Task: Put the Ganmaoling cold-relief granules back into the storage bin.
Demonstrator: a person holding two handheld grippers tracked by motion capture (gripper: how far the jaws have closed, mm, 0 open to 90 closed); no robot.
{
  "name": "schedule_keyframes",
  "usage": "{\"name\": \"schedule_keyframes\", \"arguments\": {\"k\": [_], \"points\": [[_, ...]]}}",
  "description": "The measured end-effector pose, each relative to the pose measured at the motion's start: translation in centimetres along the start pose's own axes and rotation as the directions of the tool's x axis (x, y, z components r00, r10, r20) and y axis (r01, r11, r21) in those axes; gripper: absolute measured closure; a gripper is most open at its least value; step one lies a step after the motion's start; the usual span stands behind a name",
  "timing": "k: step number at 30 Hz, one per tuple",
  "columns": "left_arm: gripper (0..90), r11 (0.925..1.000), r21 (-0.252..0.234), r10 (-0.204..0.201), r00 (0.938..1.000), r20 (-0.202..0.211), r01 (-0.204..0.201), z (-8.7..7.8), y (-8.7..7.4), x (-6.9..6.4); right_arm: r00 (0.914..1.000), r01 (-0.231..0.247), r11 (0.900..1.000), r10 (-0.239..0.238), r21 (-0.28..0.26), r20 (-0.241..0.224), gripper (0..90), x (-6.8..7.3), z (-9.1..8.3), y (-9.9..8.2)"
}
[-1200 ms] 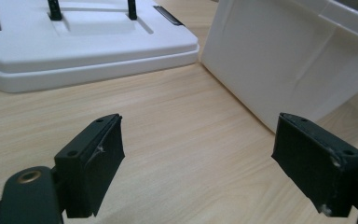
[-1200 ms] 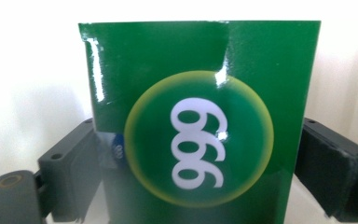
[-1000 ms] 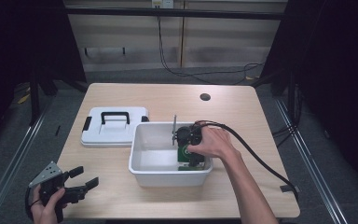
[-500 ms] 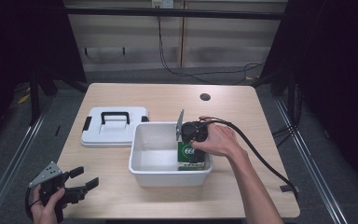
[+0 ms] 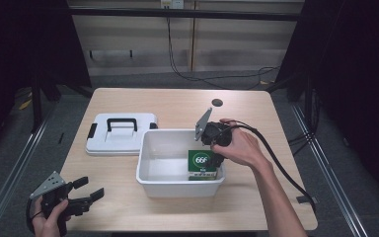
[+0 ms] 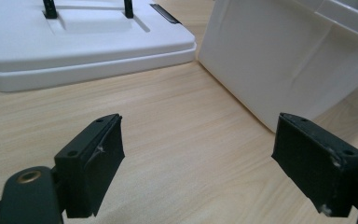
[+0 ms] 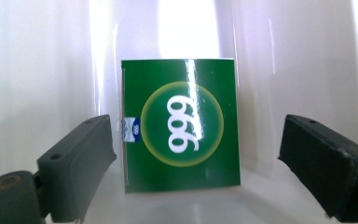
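Here right claw [image 7: 198,158] spread wide over green box [image 5: 204,164] in white bin [image 5: 150,173]; left claw [image 6: 198,163] spread, idle.

Green box [image 5: 203,164] marked 999, lying inside white bin [image 5: 150,174], right end

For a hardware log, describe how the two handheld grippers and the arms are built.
Both the left gripper and right gripper are black, each topped with a grey three-cornered plate. Their blocky black jaw pads show scuffs. A black cable trails from the right one. Forearms are bare; no sleeves visible.

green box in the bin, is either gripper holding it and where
Nothing is held. The right gripper is open, its fingers clear of the green box; the left gripper is open over the table.
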State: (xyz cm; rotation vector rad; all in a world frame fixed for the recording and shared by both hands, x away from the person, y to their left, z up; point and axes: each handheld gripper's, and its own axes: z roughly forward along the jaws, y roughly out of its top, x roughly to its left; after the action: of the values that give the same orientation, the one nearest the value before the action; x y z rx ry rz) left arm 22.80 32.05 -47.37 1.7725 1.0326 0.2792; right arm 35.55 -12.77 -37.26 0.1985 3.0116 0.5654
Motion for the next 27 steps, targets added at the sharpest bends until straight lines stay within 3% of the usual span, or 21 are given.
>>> {"name": "schedule_keyframes", "arguments": {"k": [7,12,16,20,21,24,27], "points": [[15.8,1.0000,-0.001,0.000,1.0000,0.001,0.000,0.0,0.0,0.0,0.9995,-0.022,0.9922,0.024,-0.123,0.021,12.2,0.3,-2.4,-0.7],[15.8,1.0000,-0.002,-0.002,1.0000,-0.001,0.002,0.0,0.0,0.0,0.9991,-0.020,0.9845,0.026,-0.174,0.034,12.2,0.4,-3.3,-1.4],[15.9,1.0000,0.000,-0.002,1.0000,-0.001,0.002,0.0,0.0,0.0,0.9975,-0.045,0.9762,0.056,-0.212,0.044,12.2,0.5,-3.9,-2.3],[15.8,1.0000,-0.001,-0.002,1.0000,-0.001,0.002,0.0,0.0,0.0,0.9927,-0.084,0.9505,0.106,-0.299,0.058,12.1,0.7,-4.7,-3.2],[15.8,1.0000,0.000,-0.003,1.0000,-0.001,0.003,0.0,0.0,0.0,0.9924,-0.074,0.9460,0.101,-0.315,0.070,12.2,0.8,-4.8,-3.4],[15.8,1.0000,0.000,-0.002,1.0000,0.000,0.002,0.0,0.0,0.0,0.9907,-0.076,0.9406,0.109,-0.331,0.082,12.8,1.3,-4.8,-4.1],[15.8,1.0000,-0.001,0.000,1.0000,-0.002,0.000,0.0,0.0,0.0,0.9881,-0.093,0.9271,0.131,-0.363,0.080,13.0,1.7,-4.8,-4.9]]}}
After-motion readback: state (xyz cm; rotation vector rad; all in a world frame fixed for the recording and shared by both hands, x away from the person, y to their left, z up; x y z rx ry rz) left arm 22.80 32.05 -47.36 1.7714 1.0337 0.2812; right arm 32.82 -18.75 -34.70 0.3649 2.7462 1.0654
